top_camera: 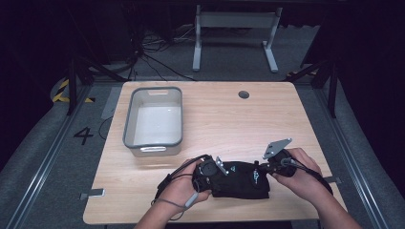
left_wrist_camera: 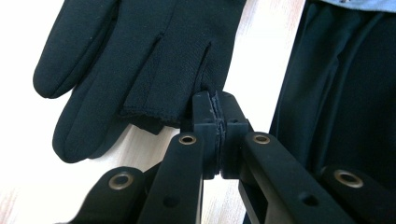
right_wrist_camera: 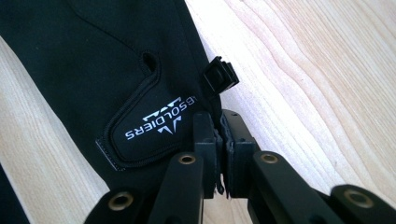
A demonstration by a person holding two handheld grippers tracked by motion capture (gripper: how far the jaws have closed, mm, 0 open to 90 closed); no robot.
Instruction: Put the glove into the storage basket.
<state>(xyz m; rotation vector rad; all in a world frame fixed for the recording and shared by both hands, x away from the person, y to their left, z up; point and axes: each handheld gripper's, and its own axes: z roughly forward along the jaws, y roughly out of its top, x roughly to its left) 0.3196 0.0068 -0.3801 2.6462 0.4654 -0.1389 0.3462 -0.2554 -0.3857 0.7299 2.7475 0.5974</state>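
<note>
While your left gripper and right gripper each pinch a thin edge of the black gloves just below the grey bin, fabric could slip w/ any tug.

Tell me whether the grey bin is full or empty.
Empty. The high view looks straight into the grey bin and shows its bare pale floor, with nothing inside.

Overhead light falls on the pale wooden table while the room behind sits nearly black. Both gripper views look sharp but overexposed, wood bleaching to white.
</note>
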